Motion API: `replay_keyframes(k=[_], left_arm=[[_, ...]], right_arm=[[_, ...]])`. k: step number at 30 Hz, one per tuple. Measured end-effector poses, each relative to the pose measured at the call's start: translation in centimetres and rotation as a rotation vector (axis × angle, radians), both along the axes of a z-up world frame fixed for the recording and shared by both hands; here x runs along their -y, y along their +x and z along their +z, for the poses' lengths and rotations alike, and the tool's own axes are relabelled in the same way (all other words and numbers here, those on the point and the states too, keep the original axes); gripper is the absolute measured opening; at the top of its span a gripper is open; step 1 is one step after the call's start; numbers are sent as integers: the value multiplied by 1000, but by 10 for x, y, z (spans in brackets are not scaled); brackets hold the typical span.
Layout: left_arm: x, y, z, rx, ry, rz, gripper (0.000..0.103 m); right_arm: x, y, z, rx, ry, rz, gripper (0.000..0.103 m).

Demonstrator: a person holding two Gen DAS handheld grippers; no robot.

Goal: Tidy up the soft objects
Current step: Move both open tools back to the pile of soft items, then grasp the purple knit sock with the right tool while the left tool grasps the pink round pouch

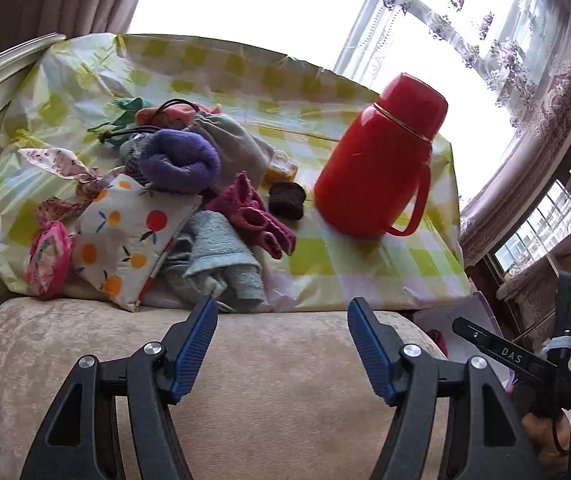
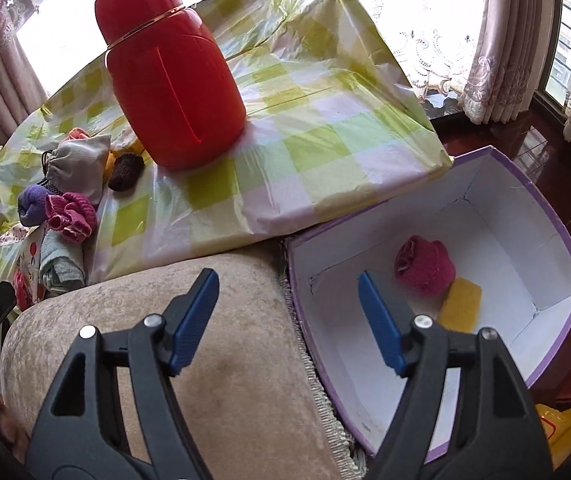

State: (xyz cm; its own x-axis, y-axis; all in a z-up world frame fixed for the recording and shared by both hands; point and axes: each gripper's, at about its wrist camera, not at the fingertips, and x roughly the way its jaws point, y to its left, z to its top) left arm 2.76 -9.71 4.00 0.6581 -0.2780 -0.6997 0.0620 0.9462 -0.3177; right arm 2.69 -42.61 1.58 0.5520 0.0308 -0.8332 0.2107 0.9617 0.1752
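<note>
Both grippers, left [image 1: 282, 312] and right [image 2: 288, 285], hung released and empty above the armrest [image 1: 245, 368]. Soft things lay heaped on the table [image 1: 325, 264]: towel [image 1: 221, 258], gloves [image 1: 257, 216], purple roll [image 1: 181, 160], pouch [image 1: 125, 240]. The box [image 2: 517, 184] held a pink piece [image 2: 423, 261] and what looked like a sponge [image 2: 461, 304]. Reaching carelessly might knock the flask [image 1: 373, 160], which stood near the pile.

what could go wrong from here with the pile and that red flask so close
1. The red flask stands right beside the dark knitted piece; a reach from the open left gripper may knock it over.
2. The soft items overlap, so lifting the purple roll might drag the grey pouch with it.
3. The purple box sits beyond the table edge, so drops may miss.
</note>
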Motion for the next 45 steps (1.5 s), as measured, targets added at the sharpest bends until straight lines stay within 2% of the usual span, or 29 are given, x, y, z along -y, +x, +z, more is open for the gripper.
replay_keyframes(k=[5,11,12,19,23,27,33,39,41,45], left_arm=[[-61,-2,-2,5,7,161,69],[-114,3,-16,-33,-19,270,79],[-120,5,-20,-46,-26,270,83],[-150,28,-45,-154,-128,251,83],[-163,43,-59,-212,-160,257,83],[-174,54,-70,-252,-186,275,83],[-176,69,-82,-321,-218,258,84],[-179,82,-85,-318,-203,285,81],[-179,84,-87,-321,-192,287,77],[-180,84,-87,-305,-197,291,76]], right_arm=[[-36,10,6,17,-3,117,77],[-73,25,7,34,48,223,77],[-80,28,6,35,48,239,77],[-127,50,7,48,44,344,77],[-156,64,15,74,34,406,77],[-194,76,23,122,-40,496,88],[-251,95,30,171,-119,665,94],[-292,118,23,200,-220,758,94],[-300,126,21,201,-242,766,94],[-312,142,14,195,-269,769,94]])
